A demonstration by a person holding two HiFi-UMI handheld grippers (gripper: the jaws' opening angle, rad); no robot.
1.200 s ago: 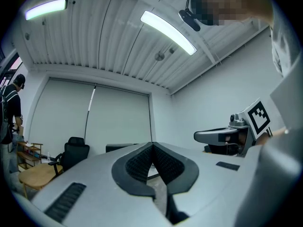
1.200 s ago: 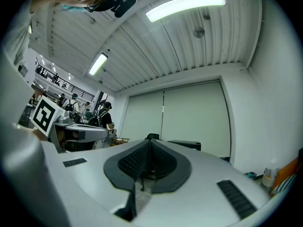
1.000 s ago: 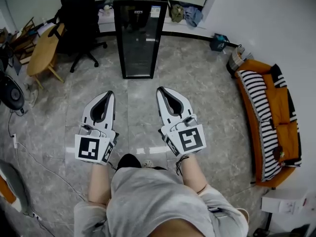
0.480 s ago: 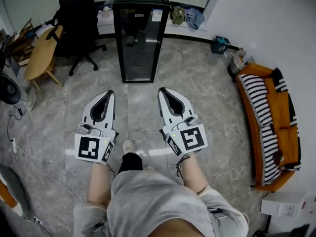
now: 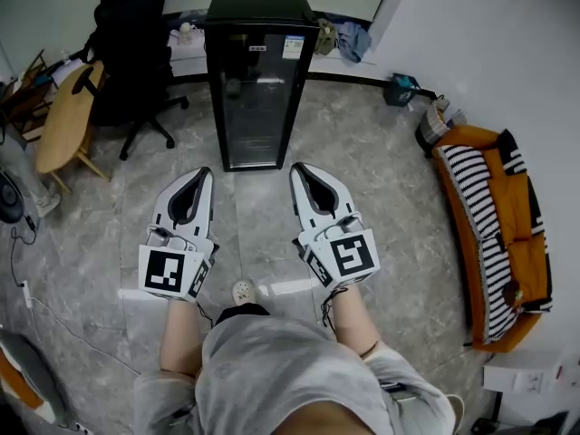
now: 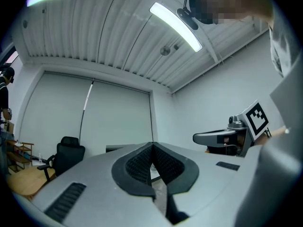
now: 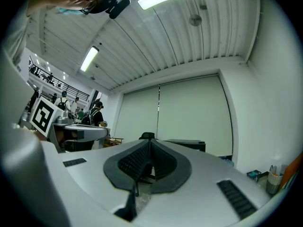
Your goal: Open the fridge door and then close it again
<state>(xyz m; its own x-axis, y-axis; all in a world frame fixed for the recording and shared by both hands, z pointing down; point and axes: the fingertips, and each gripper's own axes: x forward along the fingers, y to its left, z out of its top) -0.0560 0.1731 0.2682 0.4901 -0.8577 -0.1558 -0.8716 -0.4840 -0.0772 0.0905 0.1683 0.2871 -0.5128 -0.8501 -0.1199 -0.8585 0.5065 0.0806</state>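
A tall black fridge point(image 5: 254, 80) with a glass door stands shut against the far wall, straight ahead in the head view. My left gripper point(image 5: 201, 172) is held out over the floor, a short way before the fridge's lower left; its jaws are shut with nothing between them. My right gripper point(image 5: 297, 167) hangs beside it, just off the fridge's lower right corner, also shut and holding nothing. In the left gripper view the left gripper point(image 6: 152, 144) shows its tips meeting, and in the right gripper view the right gripper point(image 7: 150, 140) has the fridge top point(image 7: 185, 144) behind it.
A black office chair point(image 5: 131, 57) and a wooden table point(image 5: 65, 120) stand left of the fridge. An orange and striped sofa point(image 5: 494, 216) lines the right wall. Cables point(image 5: 36, 306) trail over the tiled floor at left. Clutter lies along the far wall.
The person has walked forward with both grippers: the fridge has come closer to the gripper tips. Both jaws have stayed shut.
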